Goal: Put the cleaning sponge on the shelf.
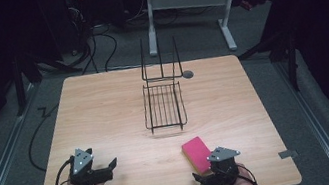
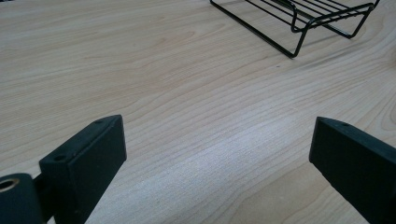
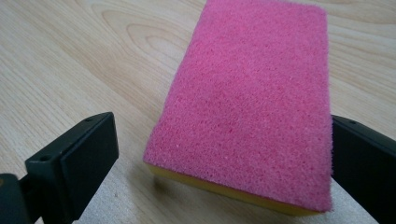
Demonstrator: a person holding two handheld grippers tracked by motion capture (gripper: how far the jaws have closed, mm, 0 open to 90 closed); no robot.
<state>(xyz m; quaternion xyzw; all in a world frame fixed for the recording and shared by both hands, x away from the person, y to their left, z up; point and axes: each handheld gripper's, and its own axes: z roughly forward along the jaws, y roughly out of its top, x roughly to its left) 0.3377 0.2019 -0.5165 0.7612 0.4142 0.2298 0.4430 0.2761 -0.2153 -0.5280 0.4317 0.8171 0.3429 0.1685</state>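
Sponge (image 3: 247,102) sits between right gripper's (image 1: 206,179) spread jaws; left gripper (image 1: 106,170) open; rack (image 1: 163,105) beyond.

In the high view the wire rack (image 1: 163,105) sits at the centre of the bench (image 1: 105,112). The sponge (image 1: 197,154) lies lower right of it, near the bottom edge. The left gripper (image 1: 109,168) is at lower left, the right gripper (image 1: 202,180) just below the sponge.

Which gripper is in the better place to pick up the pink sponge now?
The right gripper, probably. Its open fingers already stand on either side of the pink sponge. The left gripper sits open over bare table, facing the wire rack, apart from the sponge.
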